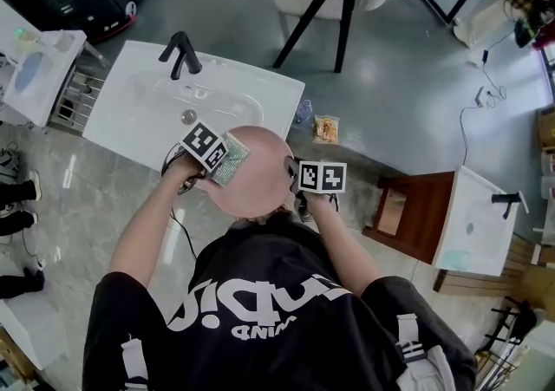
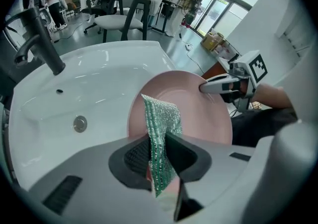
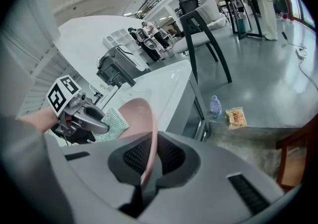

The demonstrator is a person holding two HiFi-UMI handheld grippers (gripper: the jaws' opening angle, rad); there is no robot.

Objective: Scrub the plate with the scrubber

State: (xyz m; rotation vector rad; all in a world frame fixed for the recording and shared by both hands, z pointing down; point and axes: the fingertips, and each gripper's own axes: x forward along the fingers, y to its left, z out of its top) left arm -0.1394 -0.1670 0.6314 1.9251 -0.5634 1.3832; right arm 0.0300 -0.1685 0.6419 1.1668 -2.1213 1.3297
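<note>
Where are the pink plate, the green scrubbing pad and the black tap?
Pink round plate [image 1: 264,174]: head view, bare middle of its face.
Green glittery scrubbing pad [image 2: 161,118]: left gripper view, its free upper part.
Black metal tap [image 2: 45,44]: left gripper view, the upright stem.

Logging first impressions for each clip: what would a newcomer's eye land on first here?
The pink plate, held at the white sink's front edge, with its rim clamped in the right gripper. Next, the sparkly green scrubber pinched in the left gripper and laid against the plate's face. A black tap stands at the sink's back.
</note>
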